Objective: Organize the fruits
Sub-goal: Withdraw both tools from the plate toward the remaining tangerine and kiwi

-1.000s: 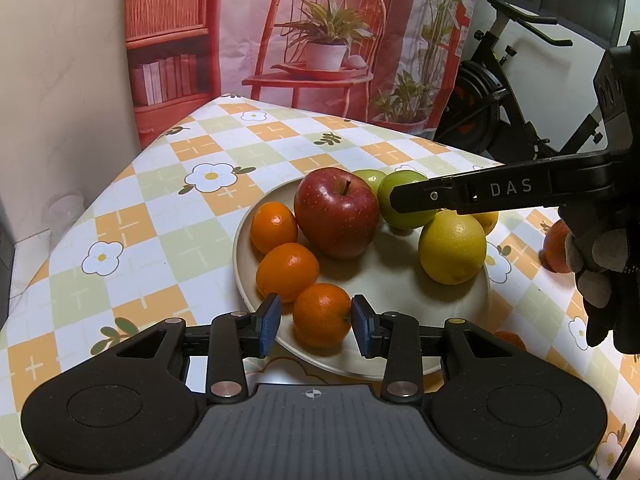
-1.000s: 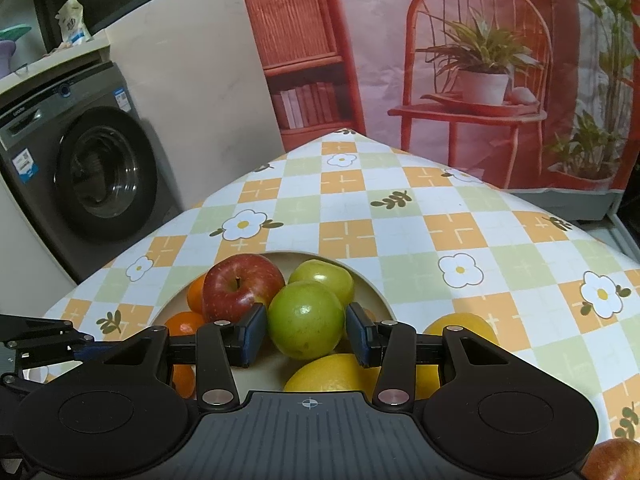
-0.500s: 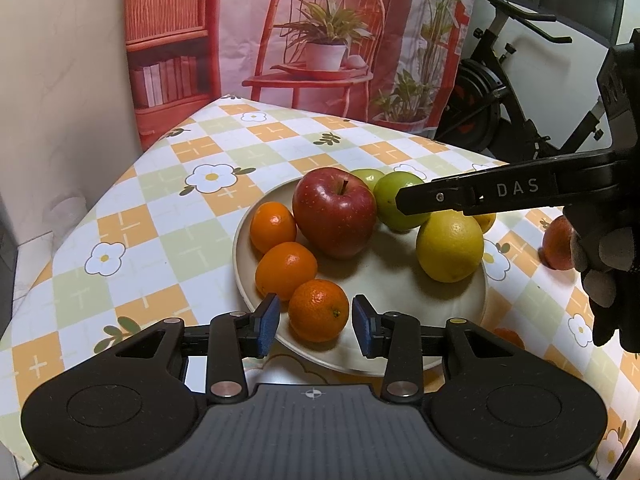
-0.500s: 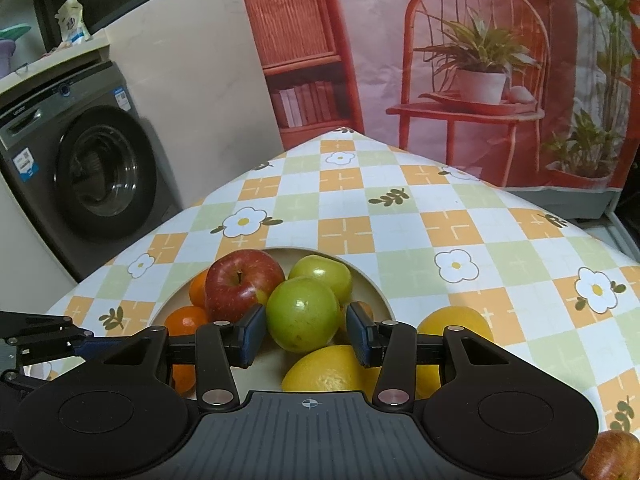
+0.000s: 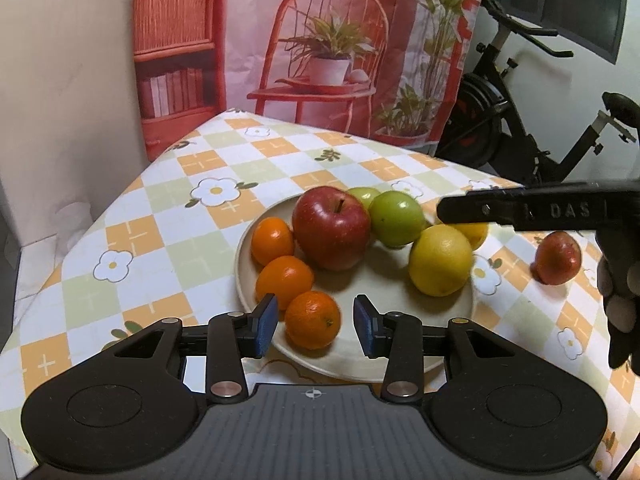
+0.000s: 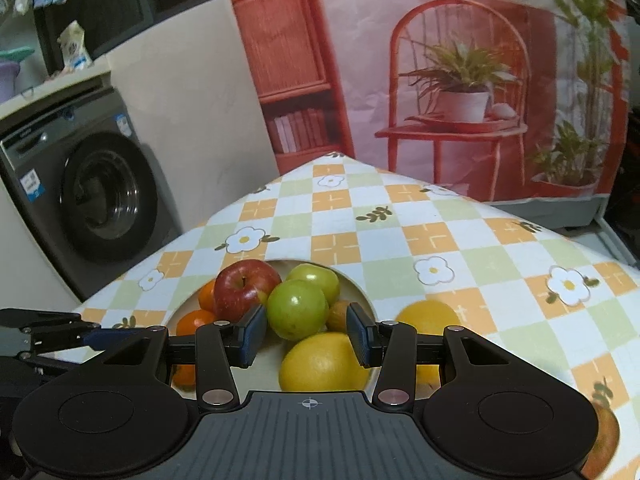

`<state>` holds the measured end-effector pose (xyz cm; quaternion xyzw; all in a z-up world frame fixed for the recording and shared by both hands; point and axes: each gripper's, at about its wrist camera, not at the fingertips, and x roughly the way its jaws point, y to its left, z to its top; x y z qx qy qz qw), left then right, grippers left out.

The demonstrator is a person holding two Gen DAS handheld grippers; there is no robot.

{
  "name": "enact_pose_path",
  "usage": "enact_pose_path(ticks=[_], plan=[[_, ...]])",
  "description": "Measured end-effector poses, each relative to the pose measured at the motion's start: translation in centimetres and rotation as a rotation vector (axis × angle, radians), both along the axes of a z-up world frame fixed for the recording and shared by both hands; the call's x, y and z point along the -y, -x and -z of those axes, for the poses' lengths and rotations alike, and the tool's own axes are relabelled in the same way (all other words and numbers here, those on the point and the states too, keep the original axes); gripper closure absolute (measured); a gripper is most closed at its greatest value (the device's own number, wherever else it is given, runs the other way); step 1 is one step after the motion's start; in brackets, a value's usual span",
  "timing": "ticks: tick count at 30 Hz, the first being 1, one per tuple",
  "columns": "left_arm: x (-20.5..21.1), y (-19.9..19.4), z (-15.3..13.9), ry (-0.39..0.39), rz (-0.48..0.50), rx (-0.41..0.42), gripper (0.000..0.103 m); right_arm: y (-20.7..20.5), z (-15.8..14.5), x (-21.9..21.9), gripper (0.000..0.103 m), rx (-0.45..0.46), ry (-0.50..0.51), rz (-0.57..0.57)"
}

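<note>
The right gripper (image 6: pixel 307 335) has pulled back from the green apple (image 6: pixel 297 309), now lying free on the plate (image 5: pixel 400 354). Both grippers gape empty; the left gripper (image 5: pixel 315 325) frames an orange (image 5: pixel 312 319).

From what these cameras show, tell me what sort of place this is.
Likely a home utility or spare room: a washing machine beside the table, an exercise bike behind it, and a printed backdrop on the wall.

Both wrist views low, close, facing shared fruit plate (image 5: pixel 244 280) (image 6: pixel 362 292)
</note>
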<state>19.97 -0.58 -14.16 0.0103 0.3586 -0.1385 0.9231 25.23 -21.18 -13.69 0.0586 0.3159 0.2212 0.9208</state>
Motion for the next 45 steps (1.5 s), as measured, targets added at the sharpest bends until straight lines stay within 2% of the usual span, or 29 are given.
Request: enact_pose_path(ticks=[9, 19, 28, 32, 45], plan=[[1.9, 1.6, -0.7, 0.012, 0.048, 0.026, 0.059, 5.9, 1.3, 3.8, 0.062, -0.009, -0.026, 0.083], [4.2, 3.3, 0.1, 0.005, 0.108, 0.020, 0.059, 12.1, 4.7, 4.0, 0.062, -0.053, 0.016, 0.046], [4.4, 3.7, 0.5, 0.013, 0.105, -0.008, 0.059, 12.6, 5.7, 3.2, 0.068, -0.095, -0.004, -0.006], [4.6, 3.8, 0.5, 0.009, 0.108, -0.014, 0.059, 12.6, 6.1, 3.2, 0.077, -0.104, -0.003, -0.013], [5.0, 3.9, 0.7, 0.003, 0.123, -0.021, 0.059, 13.0, 6.4, 3.7, 0.078, -0.077, -0.023, -0.012]])
